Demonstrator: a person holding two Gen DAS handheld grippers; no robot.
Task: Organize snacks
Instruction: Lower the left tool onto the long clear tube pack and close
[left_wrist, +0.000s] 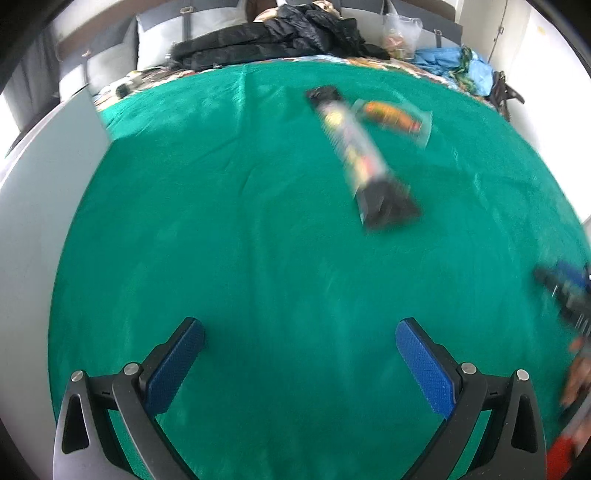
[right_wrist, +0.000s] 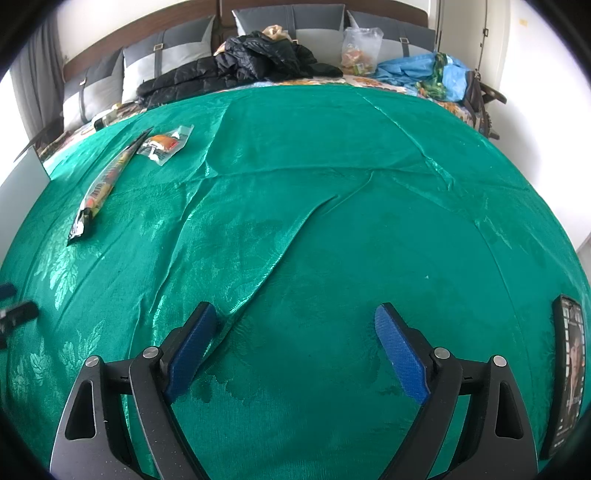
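A long snack pack with black ends (left_wrist: 356, 155) lies on the green cloth (left_wrist: 258, 240), blurred, ahead and right of my open, empty left gripper (left_wrist: 300, 334). A small clear packet with an orange snack (left_wrist: 393, 117) lies just beyond it. The right wrist view shows both at the far left: the long pack (right_wrist: 101, 184) and the clear packet (right_wrist: 166, 144). My right gripper (right_wrist: 295, 323) is open and empty over the green cloth (right_wrist: 332, 184). A dark snack pack (right_wrist: 569, 373) lies at its right edge. The right gripper shows blurred at the left view's right edge (left_wrist: 569, 299).
The cloth covers a bed and has raised folds (right_wrist: 295, 236) just ahead of the right gripper. A black jacket (right_wrist: 258, 59), a clear bag (right_wrist: 360, 46) and blue cloth (right_wrist: 417, 70) lie at the headboard end. A grey panel (left_wrist: 40, 203) stands at the left.
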